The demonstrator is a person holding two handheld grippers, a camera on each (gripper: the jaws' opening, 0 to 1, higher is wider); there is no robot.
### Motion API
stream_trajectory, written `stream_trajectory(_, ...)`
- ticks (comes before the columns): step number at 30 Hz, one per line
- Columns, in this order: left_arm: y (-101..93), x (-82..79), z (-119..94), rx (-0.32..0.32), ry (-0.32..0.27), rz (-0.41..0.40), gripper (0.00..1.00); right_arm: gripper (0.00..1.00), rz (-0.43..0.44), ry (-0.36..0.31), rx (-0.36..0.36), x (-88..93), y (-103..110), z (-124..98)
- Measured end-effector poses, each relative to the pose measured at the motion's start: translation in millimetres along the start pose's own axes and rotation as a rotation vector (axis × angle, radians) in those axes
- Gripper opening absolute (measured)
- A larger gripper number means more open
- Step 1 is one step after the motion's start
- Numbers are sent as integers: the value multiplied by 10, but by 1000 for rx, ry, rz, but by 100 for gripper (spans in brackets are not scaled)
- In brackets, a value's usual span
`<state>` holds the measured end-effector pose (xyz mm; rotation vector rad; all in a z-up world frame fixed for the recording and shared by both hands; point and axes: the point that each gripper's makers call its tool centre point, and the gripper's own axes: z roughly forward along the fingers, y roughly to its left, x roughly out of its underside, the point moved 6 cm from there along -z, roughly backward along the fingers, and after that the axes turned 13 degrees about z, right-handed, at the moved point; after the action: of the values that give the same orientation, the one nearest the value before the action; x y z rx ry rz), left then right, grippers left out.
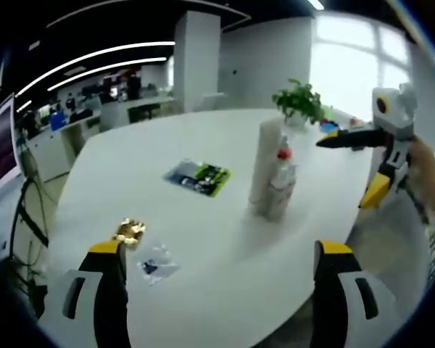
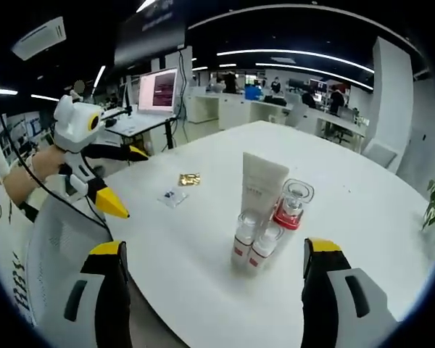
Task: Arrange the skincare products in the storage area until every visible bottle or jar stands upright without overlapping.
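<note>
Both grippers [image 1: 221, 250] [image 2: 212, 250] gape empty | tube [image 2: 262, 181] hides jar [image 2: 293, 201] partly, seemingly upright

Both grippers have white bodies, black fingers [image 1: 110, 290] with yellow tips, and black cables

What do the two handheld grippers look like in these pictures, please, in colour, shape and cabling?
Each gripper has black jaws capped with yellow, set on white bodies with dark slots. The right gripper, seen in the left gripper view, carries a white housing with a yellow-ringed lens and long black-and-yellow pointed jaws. The left gripper, seen in the right gripper view, looks the same, with a thin black cable trailing below.
</note>
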<state>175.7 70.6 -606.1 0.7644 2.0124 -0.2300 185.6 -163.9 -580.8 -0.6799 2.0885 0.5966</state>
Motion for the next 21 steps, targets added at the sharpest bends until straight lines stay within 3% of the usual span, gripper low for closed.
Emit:
stream_trajectory(13,33,-31,144,32,9,-6,99,100,41,30,-48,-78,-108,-41)
stream_trajectory(21,37,12,209,47,23,-32,99,99,72,8,-89,-319,-225,-96)
